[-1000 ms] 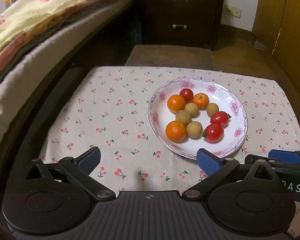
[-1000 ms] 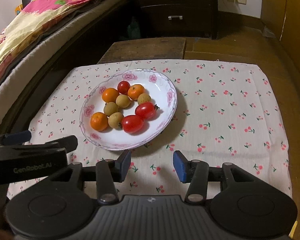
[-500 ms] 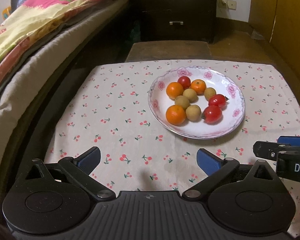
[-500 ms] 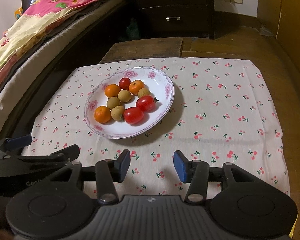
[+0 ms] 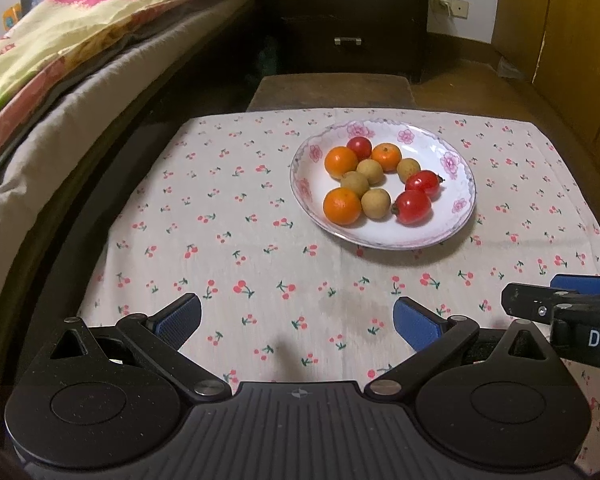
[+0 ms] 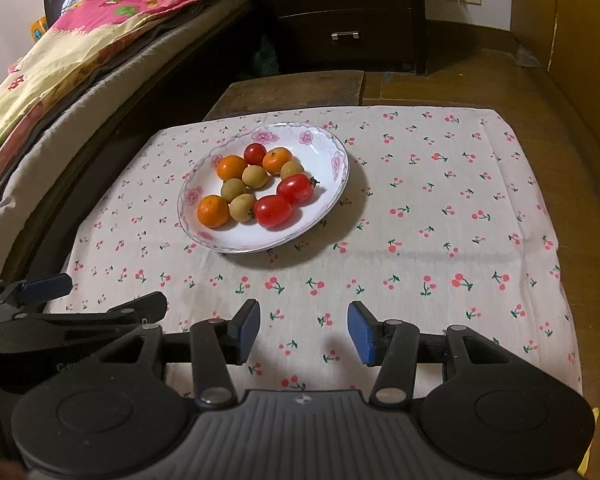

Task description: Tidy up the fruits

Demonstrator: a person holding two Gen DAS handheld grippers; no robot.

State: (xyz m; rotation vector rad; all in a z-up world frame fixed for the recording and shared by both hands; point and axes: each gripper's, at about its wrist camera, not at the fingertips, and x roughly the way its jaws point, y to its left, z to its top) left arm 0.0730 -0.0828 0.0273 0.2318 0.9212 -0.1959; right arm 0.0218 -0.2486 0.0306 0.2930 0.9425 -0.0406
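A: Where is the fruit?

B: All of it sits together in a white plate (image 5: 462, 196) with pink flowers on its rim. The plate rests on a cherry-print cloth (image 5: 228, 240) that covers a low table, toward the cloth's far edge and about midway between its left and right edges.

A: What fruit, exactly?

B: Three small oranges (image 5: 342, 206), four tan longans (image 5: 375, 203) and three red tomatoes (image 5: 413, 207). The longans cluster in the middle, two oranges lie on the plate's left side and one at the back, two tomatoes lie on the right and one at the back.

A: And the grippers?

B: The left gripper (image 5: 296, 320) hovers over the cloth's near edge with its blue pads spread wide and nothing between them. The right gripper (image 6: 303, 326) is also over the near edge, jaws apart and empty. Both are well short of the plate.

A: Anything around the table?

B: A bed with a bright patterned quilt (image 6: 80, 40) runs along the left, and a dark drawer chest (image 6: 340, 20) stands beyond the far edge
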